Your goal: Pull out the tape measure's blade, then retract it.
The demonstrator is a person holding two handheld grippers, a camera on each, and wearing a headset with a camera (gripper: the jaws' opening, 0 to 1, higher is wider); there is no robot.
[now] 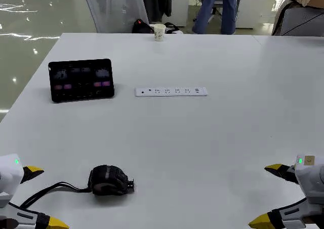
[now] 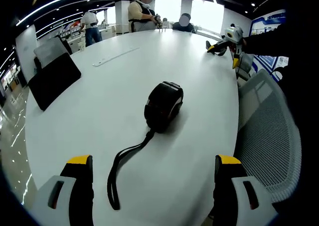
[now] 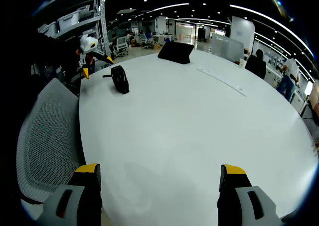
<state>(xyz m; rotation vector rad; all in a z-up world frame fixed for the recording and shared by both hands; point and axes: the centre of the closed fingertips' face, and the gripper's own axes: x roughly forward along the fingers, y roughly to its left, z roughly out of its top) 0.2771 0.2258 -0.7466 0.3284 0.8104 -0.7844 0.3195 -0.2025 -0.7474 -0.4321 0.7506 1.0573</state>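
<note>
A black tape measure (image 1: 109, 180) lies on the white table (image 1: 212, 133) near the front edge, and no blade is out of its case. Its black wrist strap (image 1: 50, 191) trails to the left. My left gripper (image 1: 44, 196) stands open just left of it, with the strap's end between the yellow fingertips. In the left gripper view the tape measure (image 2: 163, 106) lies ahead of the open left gripper (image 2: 153, 161), apart from it. My right gripper (image 1: 266, 194) is open at the table's front right, holding nothing. The right gripper view has the tape measure (image 3: 119, 79) far off.
A black tablet (image 1: 81, 80) stands propped at the left, and a white power strip (image 1: 171, 91) lies mid-table. A paper cup (image 1: 159, 32) sits at the far edge. A grey mesh chair (image 2: 269, 131) is beside the table's near edge. People stand beyond the table.
</note>
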